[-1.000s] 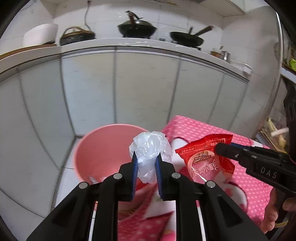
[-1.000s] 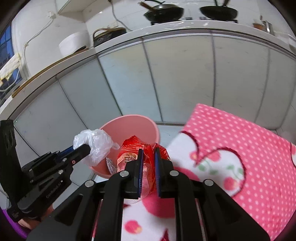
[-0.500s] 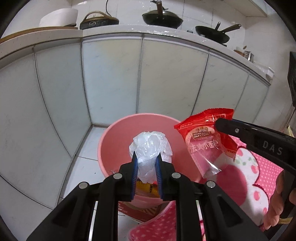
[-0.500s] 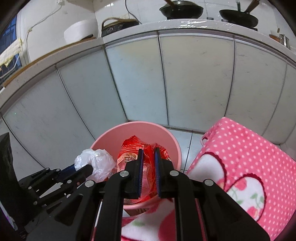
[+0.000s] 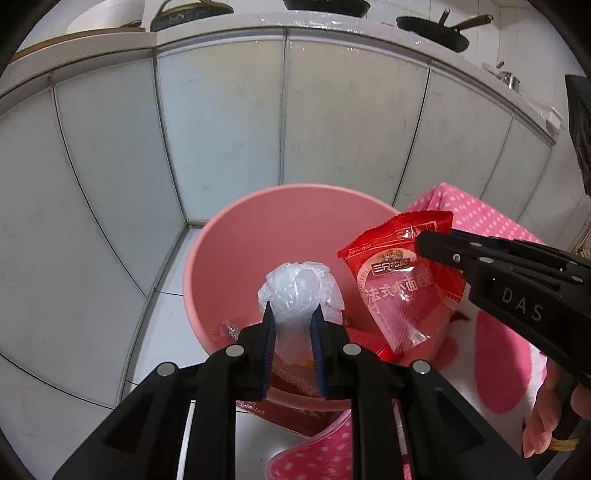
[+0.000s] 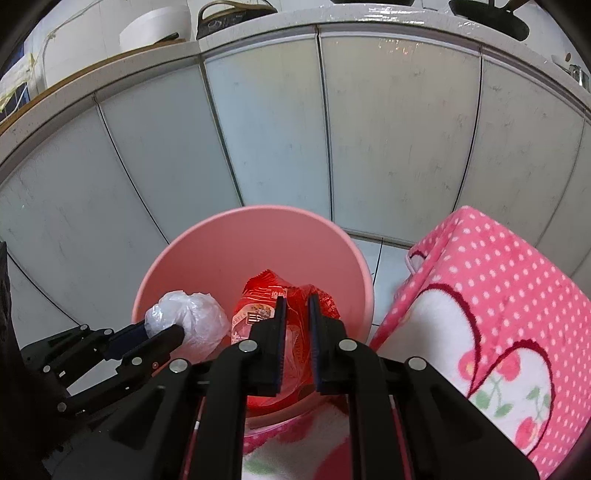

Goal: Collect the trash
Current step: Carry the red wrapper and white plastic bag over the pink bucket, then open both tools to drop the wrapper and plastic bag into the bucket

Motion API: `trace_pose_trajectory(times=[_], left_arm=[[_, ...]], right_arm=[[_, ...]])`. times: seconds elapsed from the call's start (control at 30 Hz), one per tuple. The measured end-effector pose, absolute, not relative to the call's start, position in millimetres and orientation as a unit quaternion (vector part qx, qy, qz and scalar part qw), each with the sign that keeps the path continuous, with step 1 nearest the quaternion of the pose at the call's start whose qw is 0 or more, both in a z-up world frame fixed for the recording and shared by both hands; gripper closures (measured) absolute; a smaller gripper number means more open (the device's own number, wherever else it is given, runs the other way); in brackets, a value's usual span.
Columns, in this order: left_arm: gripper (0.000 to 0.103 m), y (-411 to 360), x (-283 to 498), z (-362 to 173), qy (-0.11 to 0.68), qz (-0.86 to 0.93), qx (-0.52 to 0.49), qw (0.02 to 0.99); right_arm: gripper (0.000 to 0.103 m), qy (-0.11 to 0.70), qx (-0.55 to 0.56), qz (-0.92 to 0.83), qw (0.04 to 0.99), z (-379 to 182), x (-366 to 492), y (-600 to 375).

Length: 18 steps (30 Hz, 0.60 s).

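Note:
A pink bin (image 5: 236, 254) (image 6: 207, 266) stands on the tiled floor against pale cabinet doors. My left gripper (image 5: 292, 314) is shut on a crumpled clear plastic bag (image 5: 299, 291) (image 6: 192, 317), held over the bin's mouth. My right gripper (image 6: 294, 300) is shut on a red snack wrapper (image 6: 258, 306) (image 5: 402, 284), also above the bin, just right of the plastic bag. From the left wrist view the right gripper (image 5: 424, 240) comes in from the right. Some wrappers lie at the bin's bottom, mostly hidden behind my fingers.
A pink polka-dot cloth with cherry hearts (image 6: 498, 314) (image 5: 484, 218) covers a surface right of the bin. A counter above the cabinets carries pans (image 5: 432, 26) and a white cooker (image 6: 155, 26). A person's hand (image 5: 543, 424) holds the right gripper.
Both grippers have moved forward and down, from over the pink cloth to above the bin's mouth, each still holding its piece of trash. The bin looks larger and nearer.

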State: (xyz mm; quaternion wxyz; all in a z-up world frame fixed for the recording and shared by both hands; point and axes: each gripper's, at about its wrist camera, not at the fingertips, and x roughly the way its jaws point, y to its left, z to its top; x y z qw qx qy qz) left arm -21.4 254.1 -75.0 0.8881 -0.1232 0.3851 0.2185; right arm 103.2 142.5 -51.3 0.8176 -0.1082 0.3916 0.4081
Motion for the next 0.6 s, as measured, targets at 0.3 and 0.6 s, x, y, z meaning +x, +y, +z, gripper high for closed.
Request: trace_pose_trajectory(times=[0.3, 0.6], left_arm=[[0.082, 254, -9, -86, 0.404, 0.227, -0.120, 0.878], [0.071, 251, -3, -87, 0.413, 0.226, -0.121, 0.874]], right_arm=[[0.091, 0.406, -0.104, 0.412, 0.809, -60, 102, 144], [0.084, 0.419, -0.105, 0.411, 0.803, -61, 103, 141]])
